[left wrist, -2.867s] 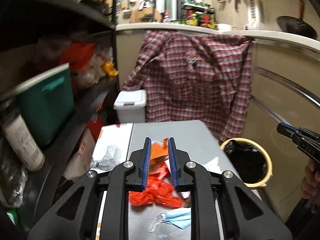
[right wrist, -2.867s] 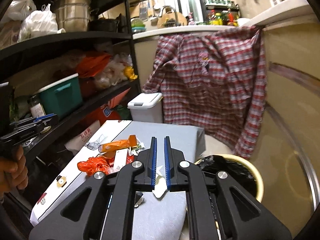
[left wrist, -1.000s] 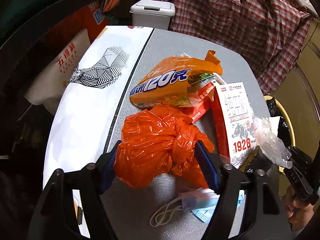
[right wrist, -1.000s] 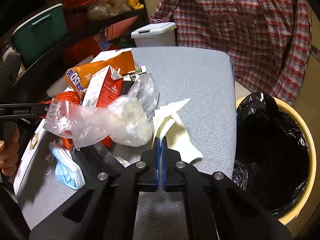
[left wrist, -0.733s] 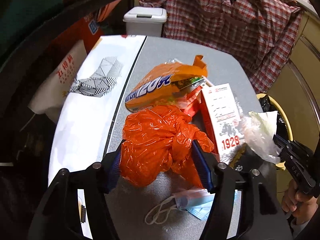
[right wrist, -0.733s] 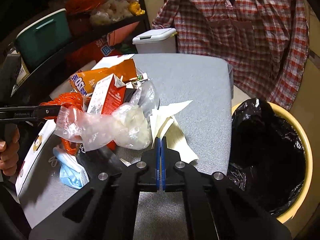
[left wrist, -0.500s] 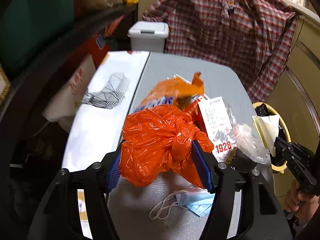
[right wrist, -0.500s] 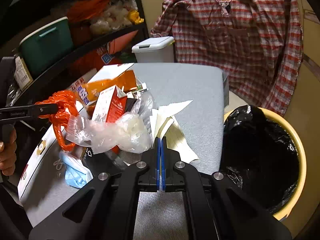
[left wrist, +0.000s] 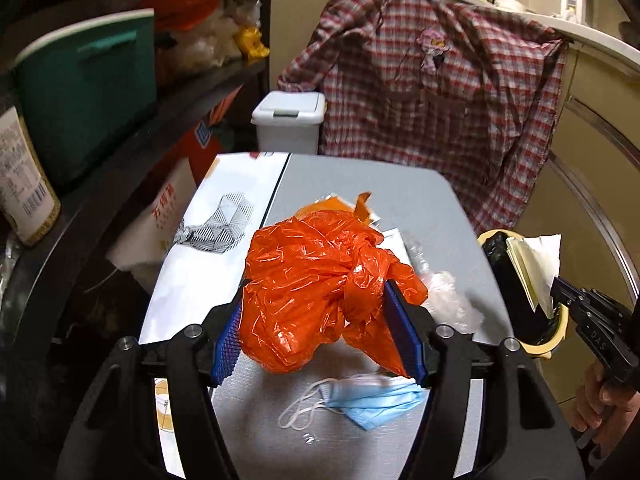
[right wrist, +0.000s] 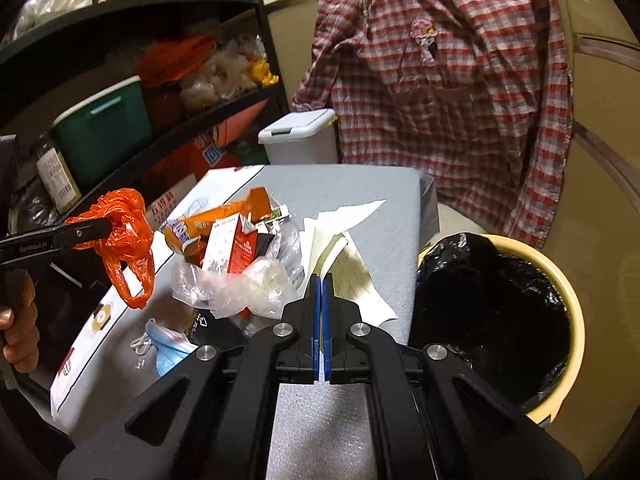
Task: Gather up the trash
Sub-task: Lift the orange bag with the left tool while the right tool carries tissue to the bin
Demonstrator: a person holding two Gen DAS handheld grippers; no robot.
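Over the grey table (left wrist: 360, 184) the left gripper (left wrist: 320, 332) has a crumpled orange plastic bag (left wrist: 320, 284) clamped between its blue pads, lifted clear of the surface — a pale blue face mask (left wrist: 376, 398) lies right below it. Right gripper (right wrist: 322, 288) is pinched tight on folded white paper sheets (right wrist: 340, 236), just beside the cream round bin with a black liner (right wrist: 492, 320). Red-and-white milk carton (right wrist: 232, 248) sits among clear plastic wrap (right wrist: 248, 284).
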